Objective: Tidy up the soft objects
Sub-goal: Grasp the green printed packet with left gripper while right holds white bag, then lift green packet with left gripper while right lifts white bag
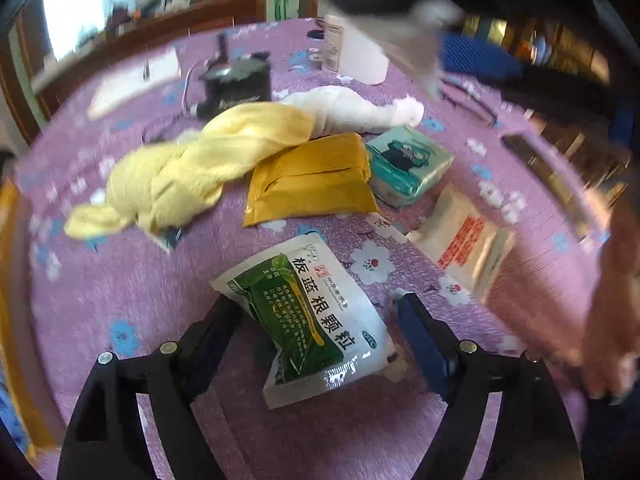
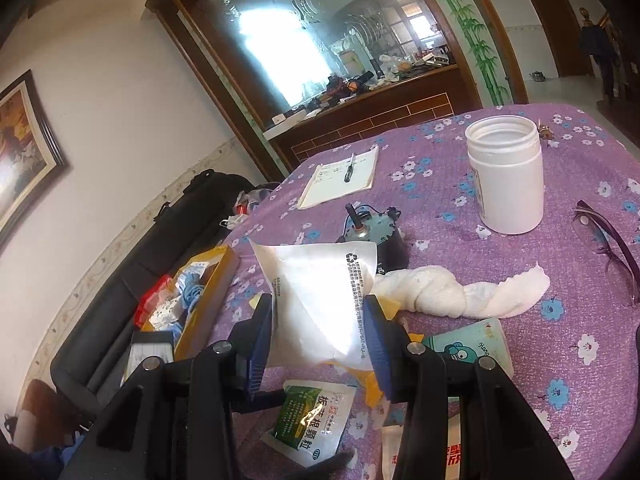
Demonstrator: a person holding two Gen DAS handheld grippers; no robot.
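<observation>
Purple flowered tablecloth [image 1: 120, 280] carries a green-and-white sachet [image 1: 316, 320] printed 板蓝根颗粒, lying loose between the wide-open left tongs [image 1: 320, 320]. Right tongs [image 2: 320, 320] pinch a white pouch [image 2: 320, 292] with a recycling mark above the cloth's near edge; its small print is unreadable.

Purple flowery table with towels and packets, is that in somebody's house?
Probably yes, a home's living or dining room: a flowered tablecloth, a framed painting on the wall, and a dark sofa beside the table.
</observation>
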